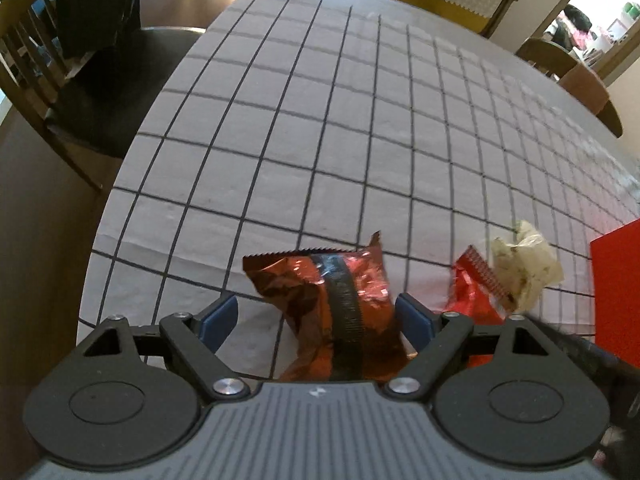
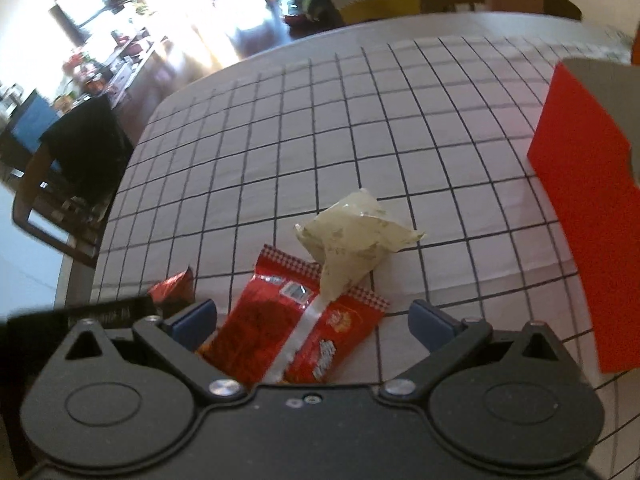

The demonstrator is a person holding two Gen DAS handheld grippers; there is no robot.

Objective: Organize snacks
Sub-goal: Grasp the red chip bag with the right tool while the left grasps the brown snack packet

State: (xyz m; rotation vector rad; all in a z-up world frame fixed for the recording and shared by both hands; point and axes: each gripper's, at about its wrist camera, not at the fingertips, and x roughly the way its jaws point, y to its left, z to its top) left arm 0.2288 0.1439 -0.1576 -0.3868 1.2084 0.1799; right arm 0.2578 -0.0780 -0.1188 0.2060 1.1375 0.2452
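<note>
Three snack packets are seen lying together on the checked tablecloth point(image 1: 320, 120): an orange foil packet point(image 1: 320, 304) between the spread, empty left gripper point(image 1: 316, 320), a red packet point(image 2: 296, 332) between the spread, empty right gripper point(image 2: 312, 320), a pale packet point(image 2: 352, 236) overlapping it, near the red box point(image 2: 584, 200).

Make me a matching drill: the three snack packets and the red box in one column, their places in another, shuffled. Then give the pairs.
Things:
1. Dark orange foil packet
2. Bright red packet
3. Pale crumpled packet
4. Red box

Places:
A. standing at the right edge of the table
B. between the left gripper's open fingers
C. resting partly on another packet
D. between the right gripper's open fingers

Pairs: 1-B, 2-D, 3-C, 4-A
</note>
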